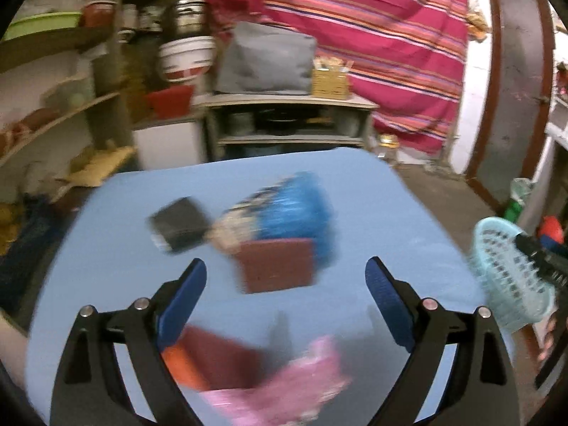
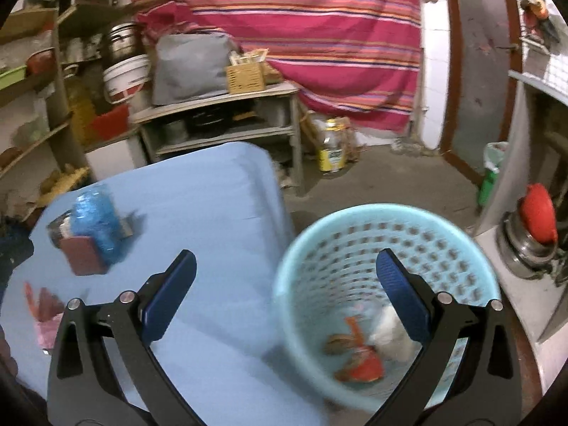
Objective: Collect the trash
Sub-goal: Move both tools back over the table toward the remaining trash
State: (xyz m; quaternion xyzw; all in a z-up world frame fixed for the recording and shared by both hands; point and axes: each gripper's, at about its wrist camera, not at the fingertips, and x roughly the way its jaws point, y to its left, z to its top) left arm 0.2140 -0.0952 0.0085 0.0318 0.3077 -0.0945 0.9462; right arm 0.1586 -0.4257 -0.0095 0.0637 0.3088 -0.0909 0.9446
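Trash lies on a light blue table [image 1: 372,220]: a blue wrapper [image 1: 298,209], a maroon box [image 1: 278,266], a black packet [image 1: 179,225], a red-orange box [image 1: 209,358] and a pink wrapper [image 1: 301,376]. My left gripper [image 1: 285,284] is open and empty above them, the maroon box just ahead of its fingertips. My right gripper [image 2: 285,277] is open and empty over the rim of a light blue basket [image 2: 355,234] beside the table [image 2: 213,191]. Orange wrapper [image 2: 362,362] and white paper [image 2: 388,326] lie in the basket. The basket also shows in the left wrist view [image 1: 504,277].
A grey shelf unit [image 1: 287,117] with a grey bag stands behind the table. Wooden shelves [image 1: 60,113] with pots and buckets are at the left. A striped pink cloth [image 1: 372,35] hangs at the back. A yellow jar [image 2: 332,149] stands on the floor. A counter with a red lid [image 2: 538,213] is at the right.
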